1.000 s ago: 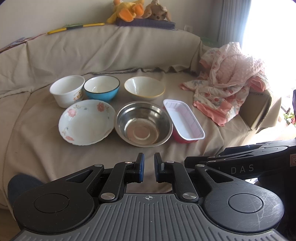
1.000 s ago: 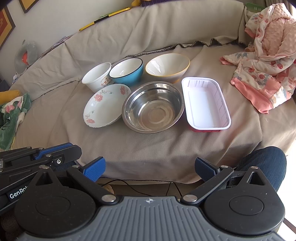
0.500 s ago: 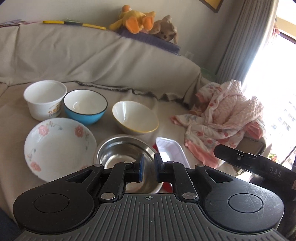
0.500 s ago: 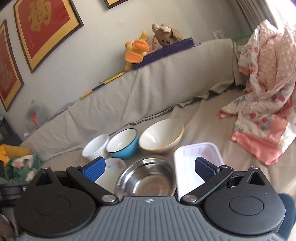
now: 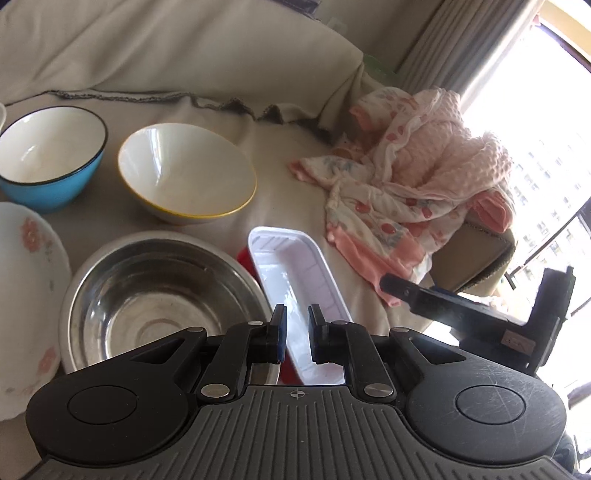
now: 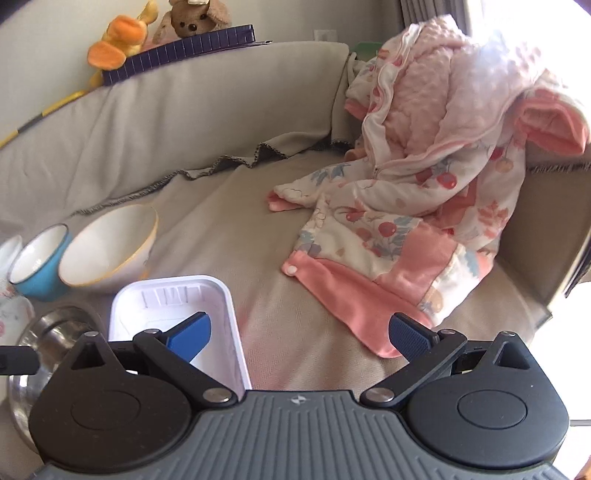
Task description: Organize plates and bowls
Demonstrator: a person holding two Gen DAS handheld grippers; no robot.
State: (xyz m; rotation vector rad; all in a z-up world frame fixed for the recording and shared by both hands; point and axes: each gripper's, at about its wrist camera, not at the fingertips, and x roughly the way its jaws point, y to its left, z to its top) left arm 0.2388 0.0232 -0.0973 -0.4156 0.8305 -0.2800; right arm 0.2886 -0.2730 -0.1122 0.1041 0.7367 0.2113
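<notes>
On the beige-covered sofa seat lie a white rectangular tray with red underside [image 5: 295,273] [image 6: 173,306], a steel bowl [image 5: 155,295] [image 6: 48,332], a yellow-rimmed white bowl [image 5: 188,173] [image 6: 107,247], a blue bowl [image 5: 48,155] [image 6: 38,262] and a floral plate [image 5: 26,280]. My left gripper [image 5: 296,317] is nearly shut and empty, over the tray's near end beside the steel bowl. My right gripper [image 6: 299,328] is wide open and empty; its left finger [image 6: 190,334] is over the tray's right rim. The right gripper also shows in the left wrist view [image 5: 461,306].
A pink and floral blanket [image 5: 413,192] [image 6: 424,184] is piled on the sofa's right end. Stuffed toys [image 6: 155,26] sit on the sofa back. A bright window and curtain [image 5: 498,55] are at the right.
Both grippers have moved forward and down toward the dishes, shifting right toward the white tray. The left jaws stay nearly shut and the right jaws stay wide open.
</notes>
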